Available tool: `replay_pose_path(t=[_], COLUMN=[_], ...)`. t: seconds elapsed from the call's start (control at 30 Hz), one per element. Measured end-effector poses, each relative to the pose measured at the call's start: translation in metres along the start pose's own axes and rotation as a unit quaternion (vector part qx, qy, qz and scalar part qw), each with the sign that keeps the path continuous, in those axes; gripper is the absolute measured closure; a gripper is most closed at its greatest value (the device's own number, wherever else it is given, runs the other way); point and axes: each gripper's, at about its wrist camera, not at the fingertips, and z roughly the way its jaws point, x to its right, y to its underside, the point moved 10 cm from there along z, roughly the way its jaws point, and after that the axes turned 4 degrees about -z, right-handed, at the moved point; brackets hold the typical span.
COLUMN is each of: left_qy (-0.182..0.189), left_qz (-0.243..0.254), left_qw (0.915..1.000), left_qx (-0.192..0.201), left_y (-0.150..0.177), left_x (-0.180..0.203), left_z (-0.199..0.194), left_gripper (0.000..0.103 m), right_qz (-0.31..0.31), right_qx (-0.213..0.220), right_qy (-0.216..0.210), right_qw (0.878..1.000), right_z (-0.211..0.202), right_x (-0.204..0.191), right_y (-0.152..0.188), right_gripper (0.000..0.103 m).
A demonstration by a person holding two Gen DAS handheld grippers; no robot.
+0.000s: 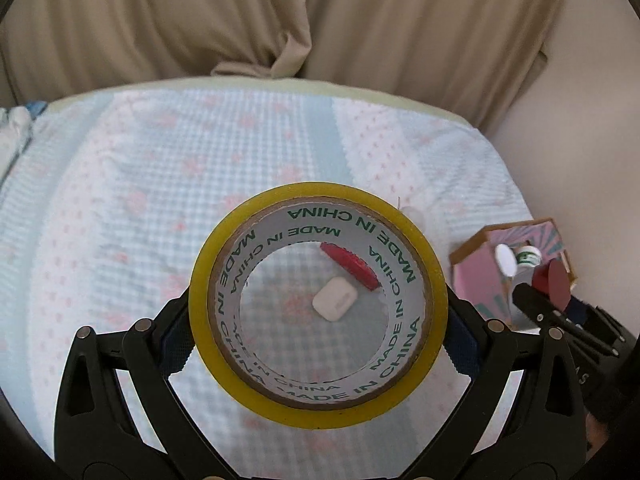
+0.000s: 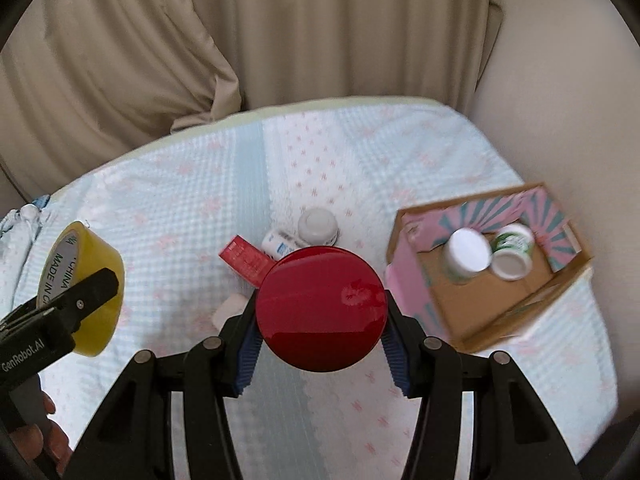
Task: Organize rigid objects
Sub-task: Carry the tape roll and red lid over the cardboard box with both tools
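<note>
My left gripper (image 1: 318,312) is shut on a yellow tape roll (image 1: 436,280), held upright above the bed; the roll also shows at the left of the right wrist view (image 2: 90,264). Through its hole I see a small white case (image 1: 335,299) and a red box (image 1: 352,266) on the cloth. My right gripper (image 2: 320,340) is shut on a round red lid (image 2: 320,308), held above the bed left of the cardboard box (image 2: 452,300). The box holds two white bottles (image 2: 466,254), (image 2: 514,252). The right gripper with the lid shows at the right of the left wrist view (image 1: 554,284).
On the cloth beyond the red lid lie a red box (image 2: 244,258), a lying white bottle (image 2: 280,244), an upright white bottle (image 2: 318,226) and the white case (image 2: 229,307). Beige curtains (image 2: 320,32) hang behind the bed. The box (image 1: 480,276) sits near the bed's right edge.
</note>
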Motion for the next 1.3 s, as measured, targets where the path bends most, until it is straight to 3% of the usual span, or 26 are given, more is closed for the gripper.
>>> replay_pose_path(t=[0.27, 0.67, 0.93, 1.3], left_qy=[-0.01, -0.006, -0.017, -0.007], left_qz=[0.035, 0.048, 0.038, 0.027], left_qw=[0.9991, 0.9987, 0.999, 0.9994], left_qx=[0.021, 0.016, 0.019, -0.021], left_y=[-0.023, -0.006, 0.019, 0.052], left_x=[0.026, 0.102, 0.193, 0.326], left_z=[-0.078, -0.11, -0.107, -0.055], left_gripper=[0.004, 0.004, 0.004, 0.004], right_qz=[-0.027, -0.026, -0.037, -0.061], right_qx=[-0.002, -0.007, -0.01, -0.02], right_qy=[-0.007, -0.019, -0.049, -0.06], right_qw=[1.0, 0.999, 0.998, 0.996], right_z=[-0.081, -0.125, -0.126, -0.102], right_x=[0.014, 0.077, 0.158, 0.273], right_y=[-0.02, -0.02, -0.027, -0.05], right_gripper=[0.053, 0.053, 0.053, 0.053])
